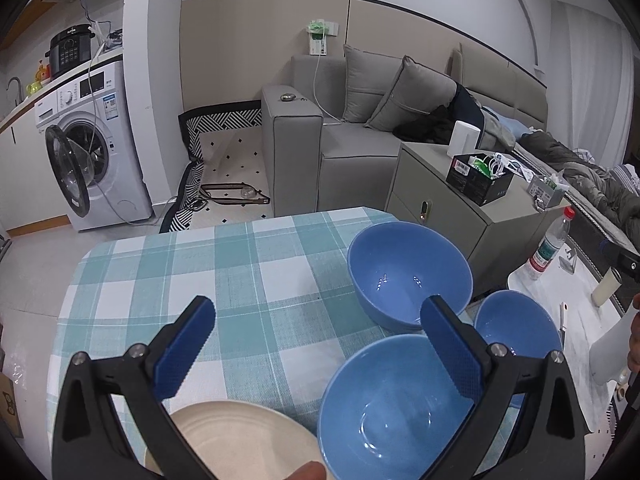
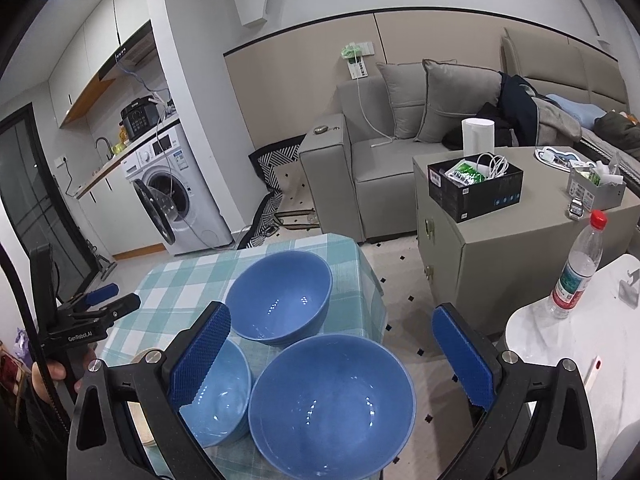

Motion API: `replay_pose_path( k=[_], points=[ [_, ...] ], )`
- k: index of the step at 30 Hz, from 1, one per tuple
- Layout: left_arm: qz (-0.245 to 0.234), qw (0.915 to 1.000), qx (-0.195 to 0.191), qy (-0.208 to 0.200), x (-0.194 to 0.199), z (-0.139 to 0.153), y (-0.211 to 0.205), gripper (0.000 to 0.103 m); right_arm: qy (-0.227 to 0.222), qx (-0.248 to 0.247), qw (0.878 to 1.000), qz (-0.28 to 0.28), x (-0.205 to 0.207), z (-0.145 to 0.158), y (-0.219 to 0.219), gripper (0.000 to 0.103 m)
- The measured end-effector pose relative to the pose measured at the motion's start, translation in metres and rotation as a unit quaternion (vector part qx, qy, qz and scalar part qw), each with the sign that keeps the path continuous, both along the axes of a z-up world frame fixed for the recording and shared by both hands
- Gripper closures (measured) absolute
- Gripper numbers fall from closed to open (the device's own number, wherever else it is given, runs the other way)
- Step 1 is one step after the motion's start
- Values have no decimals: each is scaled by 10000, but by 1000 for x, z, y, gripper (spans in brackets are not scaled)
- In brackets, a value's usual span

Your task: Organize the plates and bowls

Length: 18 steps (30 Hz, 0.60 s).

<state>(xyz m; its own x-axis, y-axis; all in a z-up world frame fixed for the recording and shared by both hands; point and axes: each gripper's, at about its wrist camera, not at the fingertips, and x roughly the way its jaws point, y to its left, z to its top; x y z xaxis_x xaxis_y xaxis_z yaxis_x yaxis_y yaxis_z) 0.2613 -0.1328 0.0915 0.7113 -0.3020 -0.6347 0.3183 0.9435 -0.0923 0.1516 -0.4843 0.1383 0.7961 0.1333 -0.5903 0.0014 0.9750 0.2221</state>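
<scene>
Three blue bowls stand on the checked tablecloth (image 1: pixel 208 276): a far bowl (image 1: pixel 408 276) (image 2: pixel 280 300), a bowl (image 1: pixel 392 408) (image 2: pixel 224 396) beside a cream plate (image 1: pixel 240 436), and a third bowl (image 1: pixel 516 320) (image 2: pixel 332 400) at the table's right edge. My left gripper (image 1: pixel 316 320) is open above the cloth, its right finger over the bowl beside the plate. It also shows in the right wrist view, where the left gripper (image 2: pixel 120 298) is held by a hand. My right gripper (image 2: pixel 332 320) is open, hovering above the edge bowl, holding nothing.
A water bottle (image 2: pixel 576 272) stands on a white round table (image 2: pixel 560 340) to the right. A grey cabinet (image 2: pixel 500 232) with a black box (image 2: pixel 476 188) sits behind, then a grey sofa (image 1: pixel 360 136). A washing machine (image 1: pixel 88 152) is at far left.
</scene>
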Motion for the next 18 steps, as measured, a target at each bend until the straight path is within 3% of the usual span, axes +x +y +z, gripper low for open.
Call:
replay_pose_path(
  k=[18],
  points=[
    [-97, 9982, 336, 481, 56, -43, -32, 0, 825, -57, 9962, 284, 83, -59, 11, 1]
  ],
)
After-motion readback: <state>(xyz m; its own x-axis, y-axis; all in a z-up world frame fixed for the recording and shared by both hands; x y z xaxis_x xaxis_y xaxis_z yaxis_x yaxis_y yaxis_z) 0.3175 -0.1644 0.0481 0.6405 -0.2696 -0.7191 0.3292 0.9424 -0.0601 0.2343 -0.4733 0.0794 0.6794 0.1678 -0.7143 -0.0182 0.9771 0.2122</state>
